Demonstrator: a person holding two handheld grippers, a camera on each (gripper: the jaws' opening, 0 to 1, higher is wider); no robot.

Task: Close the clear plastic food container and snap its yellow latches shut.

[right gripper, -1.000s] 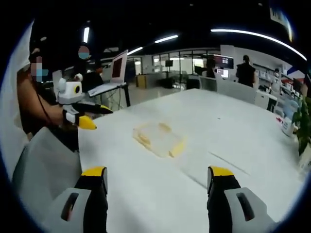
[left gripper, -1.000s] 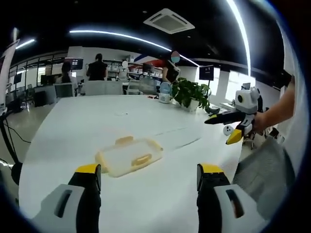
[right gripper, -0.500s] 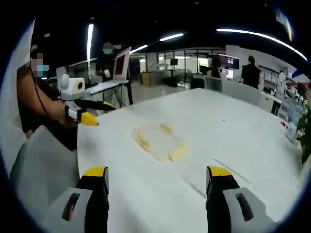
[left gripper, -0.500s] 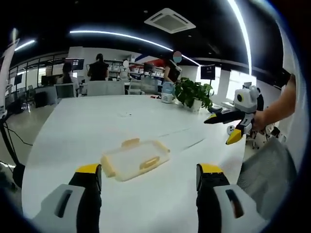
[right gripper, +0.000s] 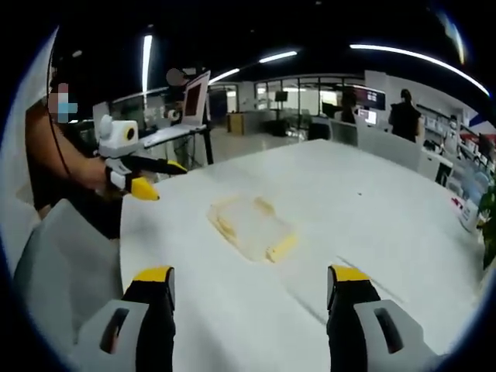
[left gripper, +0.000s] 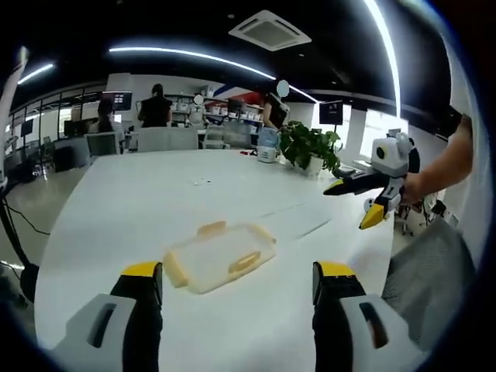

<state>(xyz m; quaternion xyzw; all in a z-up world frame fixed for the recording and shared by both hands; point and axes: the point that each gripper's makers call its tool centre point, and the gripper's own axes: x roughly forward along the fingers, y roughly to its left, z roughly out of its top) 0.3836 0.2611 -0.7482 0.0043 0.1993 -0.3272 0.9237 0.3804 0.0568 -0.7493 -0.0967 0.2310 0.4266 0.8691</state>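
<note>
A clear plastic food container point(left gripper: 219, 256) with yellow latches point(left gripper: 242, 263) lies flat on the white table point(left gripper: 155, 194), lid on top. My left gripper point(left gripper: 236, 287) is open, raised above the table's near edge, short of the container. In the right gripper view the container point(right gripper: 249, 225) lies ahead at mid-table, and my right gripper point(right gripper: 251, 291) hangs open well short of it. The right gripper point(left gripper: 364, 200) also appears at the right in the left gripper view, jaws apart. The left gripper point(right gripper: 151, 177) shows at the left in the right gripper view.
A potted plant point(left gripper: 308, 149) and a bottle point(left gripper: 266, 146) stand at the table's far end. Several people point(left gripper: 156, 108) stand by desks behind. A grey chair back point(right gripper: 62, 263) sits by the near table edge. A laptop point(right gripper: 186, 108) stands on a side desk.
Both cameras have shifted slightly, so the container sits a little lower and more central in the left gripper view. The container itself has not moved. Both grippers stay open.
</note>
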